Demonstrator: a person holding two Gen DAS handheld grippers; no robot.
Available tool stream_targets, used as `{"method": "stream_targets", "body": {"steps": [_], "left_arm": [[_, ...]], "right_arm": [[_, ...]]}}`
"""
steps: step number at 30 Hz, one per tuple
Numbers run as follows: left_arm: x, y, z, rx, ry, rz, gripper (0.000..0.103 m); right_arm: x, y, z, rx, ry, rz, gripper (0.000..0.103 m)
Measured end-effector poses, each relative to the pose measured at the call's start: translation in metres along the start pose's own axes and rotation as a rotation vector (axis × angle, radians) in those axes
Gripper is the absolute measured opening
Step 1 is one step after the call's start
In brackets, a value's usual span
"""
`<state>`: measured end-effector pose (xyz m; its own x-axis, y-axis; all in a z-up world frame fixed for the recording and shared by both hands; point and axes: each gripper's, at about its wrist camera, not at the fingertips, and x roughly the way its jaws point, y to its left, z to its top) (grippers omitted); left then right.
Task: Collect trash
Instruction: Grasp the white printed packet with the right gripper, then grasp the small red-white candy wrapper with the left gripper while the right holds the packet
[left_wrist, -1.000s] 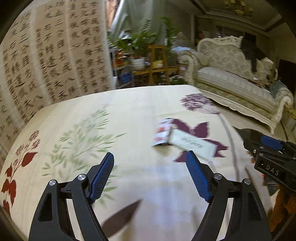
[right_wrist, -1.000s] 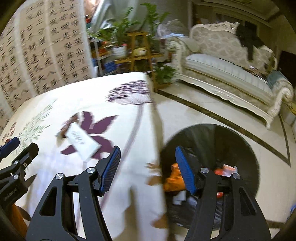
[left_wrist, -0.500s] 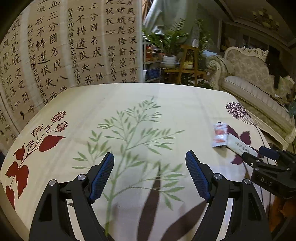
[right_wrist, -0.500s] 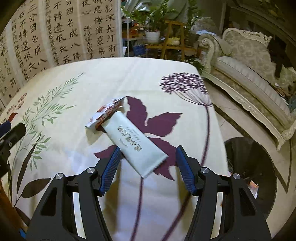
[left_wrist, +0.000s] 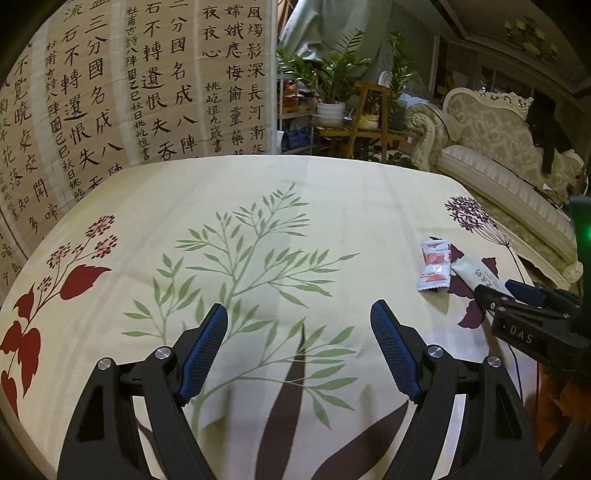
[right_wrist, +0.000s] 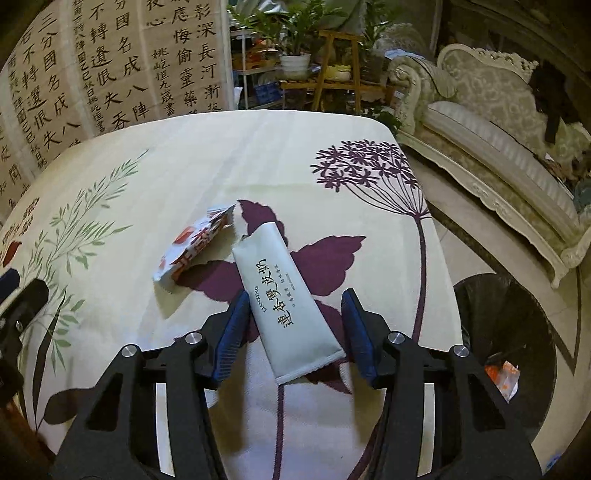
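A long white packet with black lettering (right_wrist: 282, 295) lies on the floral tablecloth (right_wrist: 207, 166); it also shows in the left wrist view (left_wrist: 476, 275). A small white and red wrapper (right_wrist: 194, 245) lies just left of it, also seen in the left wrist view (left_wrist: 435, 265). My right gripper (right_wrist: 293, 332) is open, its fingers straddling the near end of the white packet without touching it. My left gripper (left_wrist: 301, 350) is open and empty over the cloth's green leaf print, left of both wrappers.
A black-lined trash bin (right_wrist: 506, 343) holding orange wrappers stands on the floor right of the table. A cream sofa (right_wrist: 498, 110) lies beyond. A calligraphy screen (left_wrist: 110, 92) and a plant stand (left_wrist: 354, 107) stand behind the table.
My right gripper swung from over the bin back to the table and closed in on the white packet. My left gripper turned left, then held still.
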<state>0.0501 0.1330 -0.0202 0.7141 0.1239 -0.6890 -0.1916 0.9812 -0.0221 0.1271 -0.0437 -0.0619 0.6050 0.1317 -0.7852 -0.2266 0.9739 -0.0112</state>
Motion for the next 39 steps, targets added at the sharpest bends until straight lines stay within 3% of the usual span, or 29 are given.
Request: {"method": "stream_targets", "body": {"steps": [2, 5, 7, 9, 11, 22, 35, 39], "left_arm": [[0.001, -0.002, 0.001, 0.003, 0.0, -0.003, 0.077], [0.002, -0.005, 0.002, 0.005, 0.002, -0.009, 0.077], [0.003, -0.008, 0.004, 0.01, 0.004, -0.013, 0.077], [0.004, -0.012, 0.005, 0.018, 0.005, -0.02, 0.077], [0.004, -0.017, 0.006, 0.027, 0.005, -0.027, 0.077], [0.016, -0.059, 0.021, 0.104, 0.003, -0.084, 0.077], [0.058, -0.094, 0.033, 0.171, 0.096, -0.131, 0.077], [0.065, -0.097, 0.035, 0.184, 0.123, -0.143, 0.058]], "right_arm": [[0.0, 0.0, 0.0, -0.002, 0.007, 0.02, 0.058], [0.001, 0.005, -0.001, -0.03, 0.002, 0.009, 0.059], [0.001, 0.006, 0.0, -0.031, -0.001, 0.011, 0.054], [0.0, 0.004, 0.0, -0.029, -0.008, -0.003, 0.038], [0.001, 0.0, 0.002, -0.015, -0.009, 0.002, 0.036], [0.0, -0.024, 0.009, 0.065, -0.042, 0.01, 0.035], [-0.002, -0.046, 0.011, 0.102, -0.059, 0.028, 0.035], [0.0, -0.047, 0.011, 0.105, -0.058, 0.033, 0.035]]}}
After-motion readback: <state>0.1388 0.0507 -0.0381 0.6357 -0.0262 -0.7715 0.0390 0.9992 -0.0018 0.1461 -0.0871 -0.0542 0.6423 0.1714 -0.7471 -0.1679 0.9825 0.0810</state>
